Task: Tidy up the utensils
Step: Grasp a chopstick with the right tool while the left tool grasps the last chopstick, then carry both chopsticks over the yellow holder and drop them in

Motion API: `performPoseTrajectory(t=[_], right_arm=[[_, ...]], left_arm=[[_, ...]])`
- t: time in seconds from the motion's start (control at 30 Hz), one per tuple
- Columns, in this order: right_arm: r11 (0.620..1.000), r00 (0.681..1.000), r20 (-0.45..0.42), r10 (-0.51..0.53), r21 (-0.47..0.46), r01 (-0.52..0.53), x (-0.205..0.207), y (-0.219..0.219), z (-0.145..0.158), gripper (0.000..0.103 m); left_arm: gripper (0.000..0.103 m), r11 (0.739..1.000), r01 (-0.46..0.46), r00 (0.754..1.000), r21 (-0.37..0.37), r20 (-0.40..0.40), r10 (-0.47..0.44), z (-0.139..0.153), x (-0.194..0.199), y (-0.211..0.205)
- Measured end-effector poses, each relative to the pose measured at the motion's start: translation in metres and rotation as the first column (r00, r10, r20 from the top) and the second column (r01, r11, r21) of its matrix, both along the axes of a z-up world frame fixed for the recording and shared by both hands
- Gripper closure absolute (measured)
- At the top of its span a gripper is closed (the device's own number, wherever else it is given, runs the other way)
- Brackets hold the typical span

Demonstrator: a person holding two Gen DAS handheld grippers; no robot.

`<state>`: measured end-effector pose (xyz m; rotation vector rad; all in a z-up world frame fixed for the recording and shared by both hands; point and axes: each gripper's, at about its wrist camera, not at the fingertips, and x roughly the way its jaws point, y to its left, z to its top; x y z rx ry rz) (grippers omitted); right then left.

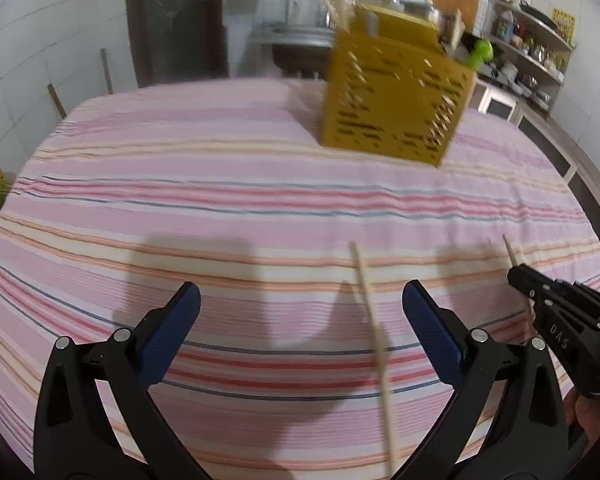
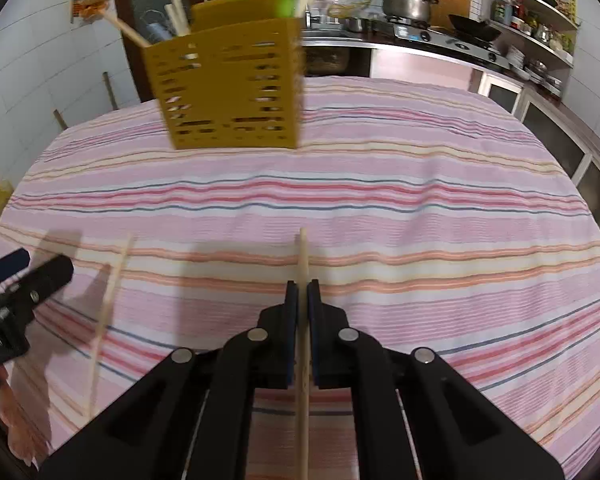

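A yellow perforated utensil holder (image 1: 396,100) stands on the striped tablecloth at the far side; it also shows in the right wrist view (image 2: 228,88), with wooden sticks and a green item in it. My left gripper (image 1: 300,300) is open and empty above the cloth. A wooden chopstick (image 1: 374,344) lies on the cloth between its fingers, nearer the right one. My right gripper (image 2: 303,288) is shut on another wooden chopstick (image 2: 303,256), whose tip sticks out ahead. The right gripper (image 1: 518,276) shows at the right of the left wrist view.
The table with the pink striped cloth (image 2: 420,208) fills both views. Behind it stand a kitchen counter with a stove and a pot (image 2: 406,2), and shelves (image 1: 532,52) at the right. The loose chopstick (image 2: 108,312) and the left gripper (image 2: 28,272) show at the left.
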<state>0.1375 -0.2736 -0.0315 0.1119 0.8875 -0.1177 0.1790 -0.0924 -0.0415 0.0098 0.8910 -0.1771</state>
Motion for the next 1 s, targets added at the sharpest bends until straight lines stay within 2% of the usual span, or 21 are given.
performPoseTrajectory(t=[0.13, 0.2, 0.27, 0.4, 0.57, 0.83, 1.0], right_arm=[[1.000, 1.000, -0.008, 0.007, 0.022, -0.007, 0.003, -0.012, -0.005, 0.097], [0.999, 1.000, -0.006, 0.011, 0.033, -0.010, 0.004, -0.015, -0.008, 0.097], [0.999, 1.000, -0.004, 0.013, 0.042, -0.013, 0.004, -0.016, -0.009, 0.097], [0.999, 1.000, 0.000, 0.018, 0.047, -0.018, 0.008, -0.017, -0.011, 0.097], [0.999, 1.000, -0.016, 0.022, 0.038, -0.021, 0.016, -0.016, -0.011, 0.097], [0.999, 0.999, -0.018, 0.032, 0.006, -0.032, 0.018, -0.013, -0.010, 0.097], [1.000, 0.999, 0.044, 0.023, 0.021, -0.024, 0.009, -0.012, 0.003, 0.097]], left_arm=[[0.006, 0.999, 0.017, 0.999, 0.033, -0.029, -0.017, -0.013, 0.003, -0.025], [0.013, 0.998, 0.022, 0.999, 0.051, -0.041, -0.020, -0.020, 0.006, -0.032], [0.028, 0.998, 0.025, 0.998, 0.059, -0.058, -0.021, -0.026, 0.008, -0.035], [0.041, 0.998, 0.008, 0.999, 0.066, -0.052, -0.005, -0.029, 0.011, -0.039], [0.067, 0.999, 0.014, 0.997, 0.053, -0.071, -0.011, -0.028, 0.015, -0.048], [0.095, 0.999, 0.028, 0.995, 0.045, -0.093, -0.024, -0.028, 0.027, -0.053], [0.098, 1.000, 0.030, 0.996, 0.007, -0.088, -0.030, -0.023, 0.025, -0.047]])
